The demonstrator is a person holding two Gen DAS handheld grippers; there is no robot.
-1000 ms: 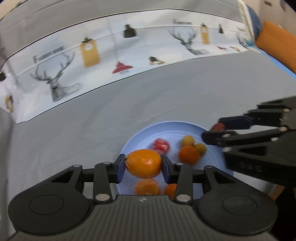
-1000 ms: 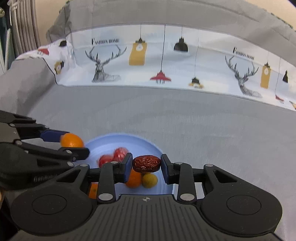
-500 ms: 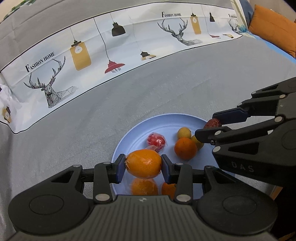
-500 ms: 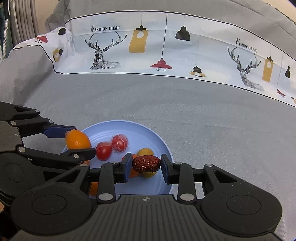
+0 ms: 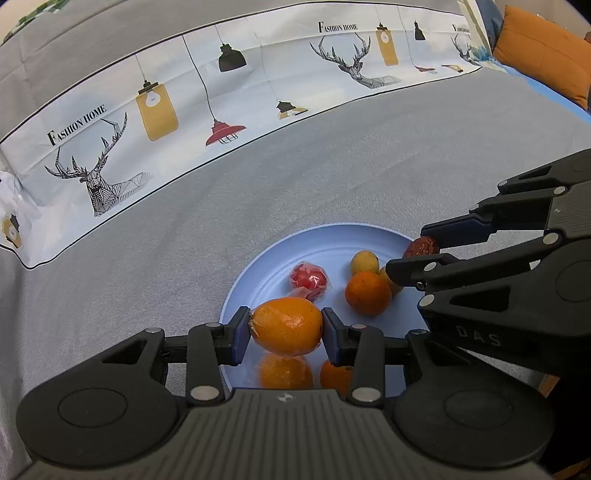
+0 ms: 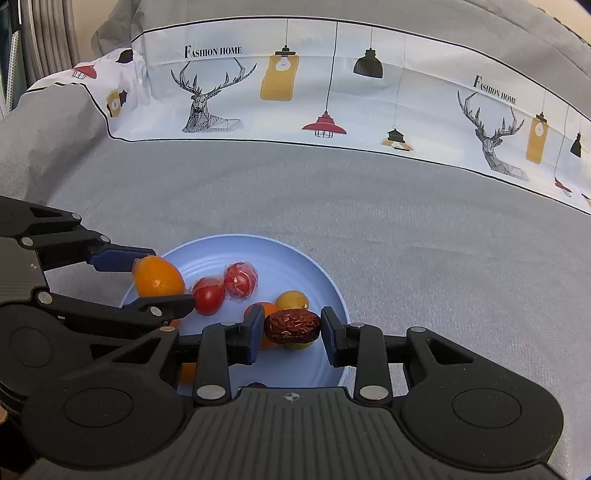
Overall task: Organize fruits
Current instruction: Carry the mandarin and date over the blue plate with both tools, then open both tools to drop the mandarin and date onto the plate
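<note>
A light blue plate (image 5: pixel 332 236) (image 6: pixel 325 280) lies on the grey cloth and holds several small fruits: orange ones (image 5: pixel 367 293), yellow ones (image 6: pixel 292 301) and red ones in clear wrap (image 5: pixel 308 277) (image 6: pixel 240 278). My left gripper (image 5: pixel 286 326) is shut on an orange kumquat (image 5: pixel 286 326) (image 6: pixel 158 277), held just above the plate's left side. My right gripper (image 6: pixel 292 326) is shut on a wrinkled red date (image 6: pixel 292 326) (image 5: pixel 421 246), held above the plate's right side.
Grey tablecloth (image 6: pixel 369 206) with a white printed band of deer and lamps (image 6: pixel 325 92) runs behind the plate. An orange cushion (image 5: pixel 539 48) sits far right in the left wrist view. Grey slats (image 6: pixel 40 33) stand at far left.
Both grippers have come down closer over the plate, each still holding its fruit. The plate looks larger and sharper in both views.
</note>
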